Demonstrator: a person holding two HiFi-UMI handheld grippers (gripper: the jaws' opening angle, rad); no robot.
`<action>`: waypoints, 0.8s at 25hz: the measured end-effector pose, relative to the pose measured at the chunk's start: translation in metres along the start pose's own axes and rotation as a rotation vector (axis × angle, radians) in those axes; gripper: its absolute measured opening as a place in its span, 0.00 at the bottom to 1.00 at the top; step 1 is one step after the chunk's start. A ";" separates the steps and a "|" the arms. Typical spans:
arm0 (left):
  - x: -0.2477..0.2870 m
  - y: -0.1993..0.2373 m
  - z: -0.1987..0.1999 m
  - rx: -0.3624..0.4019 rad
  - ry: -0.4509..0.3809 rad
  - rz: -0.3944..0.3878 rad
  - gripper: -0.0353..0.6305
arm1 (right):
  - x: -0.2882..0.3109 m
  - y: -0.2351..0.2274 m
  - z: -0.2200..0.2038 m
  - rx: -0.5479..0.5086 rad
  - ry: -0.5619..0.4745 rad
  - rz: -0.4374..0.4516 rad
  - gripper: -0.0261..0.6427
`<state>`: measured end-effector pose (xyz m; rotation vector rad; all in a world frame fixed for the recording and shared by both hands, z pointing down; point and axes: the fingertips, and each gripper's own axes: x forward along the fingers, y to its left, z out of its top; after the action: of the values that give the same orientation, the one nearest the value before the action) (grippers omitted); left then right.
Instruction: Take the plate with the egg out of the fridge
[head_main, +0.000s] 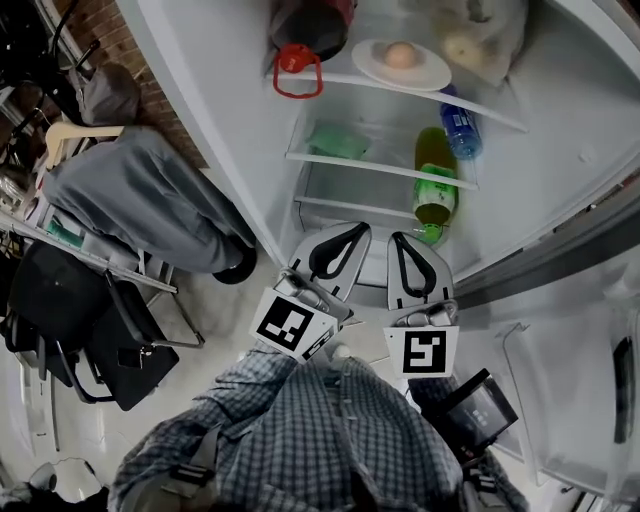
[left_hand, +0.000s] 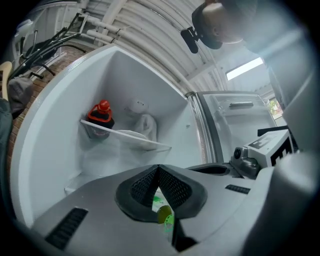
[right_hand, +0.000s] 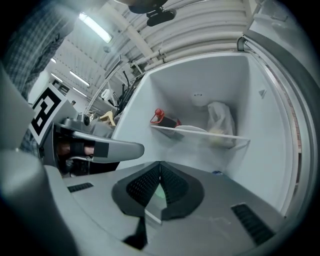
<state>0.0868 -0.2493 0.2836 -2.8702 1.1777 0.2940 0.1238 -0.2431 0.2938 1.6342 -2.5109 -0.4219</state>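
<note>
A red brick wall is seen at the upper left of the head view, above a pale smooth floor. A grey cloth is draped over what may be a chair, beside a black metal-framed chair. Overhead, a white ribbed ceiling is lit by long strip lights.

plate: 1 | egg: 1 | bottles: 2 | plastic bag: 1 | dark container: 1

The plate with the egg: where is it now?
In the head view, the plate sits on the top fridge shelf, between a red-lidded container at left and a plastic bag at right.
</note>
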 end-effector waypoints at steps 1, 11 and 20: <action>0.004 0.002 0.002 -0.010 0.000 -0.006 0.06 | 0.004 -0.003 0.001 -0.026 0.005 -0.005 0.05; 0.038 0.024 0.025 -0.024 -0.031 -0.074 0.06 | 0.049 -0.047 0.026 -0.232 0.060 -0.100 0.05; 0.042 0.049 0.032 -0.032 -0.042 -0.084 0.06 | 0.090 -0.064 0.049 -0.502 0.115 -0.154 0.05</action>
<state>0.0767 -0.3105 0.2464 -2.9160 1.0525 0.3718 0.1313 -0.3409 0.2236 1.5889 -1.9848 -0.8649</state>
